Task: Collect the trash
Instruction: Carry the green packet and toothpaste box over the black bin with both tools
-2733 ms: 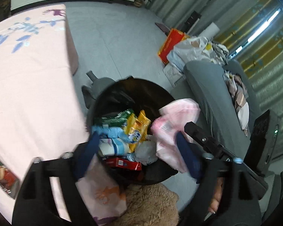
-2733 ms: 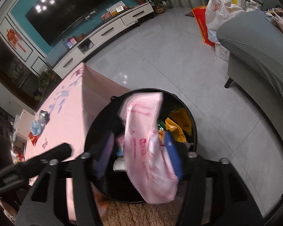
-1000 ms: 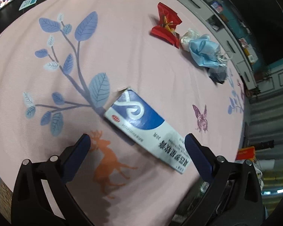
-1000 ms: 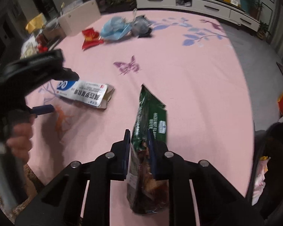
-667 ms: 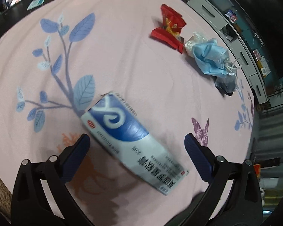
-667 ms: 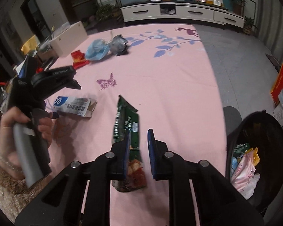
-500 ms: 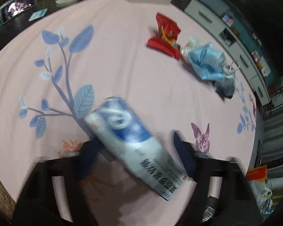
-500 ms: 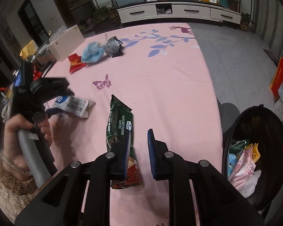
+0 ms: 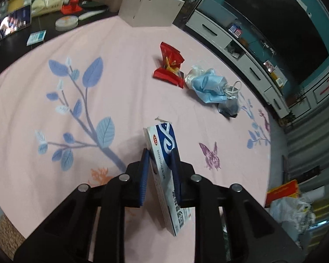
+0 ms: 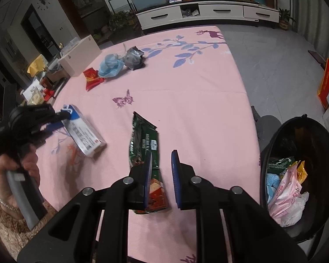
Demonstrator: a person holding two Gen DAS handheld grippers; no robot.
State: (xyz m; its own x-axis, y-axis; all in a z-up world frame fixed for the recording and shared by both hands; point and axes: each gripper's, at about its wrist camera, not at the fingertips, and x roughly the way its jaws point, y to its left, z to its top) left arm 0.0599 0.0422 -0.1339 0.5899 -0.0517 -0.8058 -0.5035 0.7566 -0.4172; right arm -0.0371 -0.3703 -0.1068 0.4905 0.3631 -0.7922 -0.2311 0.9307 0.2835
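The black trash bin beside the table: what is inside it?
Inside the black trash bin lie a pink-and-white plastic bag, a green wrapper, a yellow wrapper and something light blue. Whatever is beneath them is covered.

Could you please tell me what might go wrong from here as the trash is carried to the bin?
1. The left gripper has just been closing its jaws on the blue-and-white box, gripping it toward one end and tilted. The box might swing or slip out on the way to the bin.
2. The green wrapper sits against only one pad of the right gripper, with tablecloth showing beside it, so it may be left behind.
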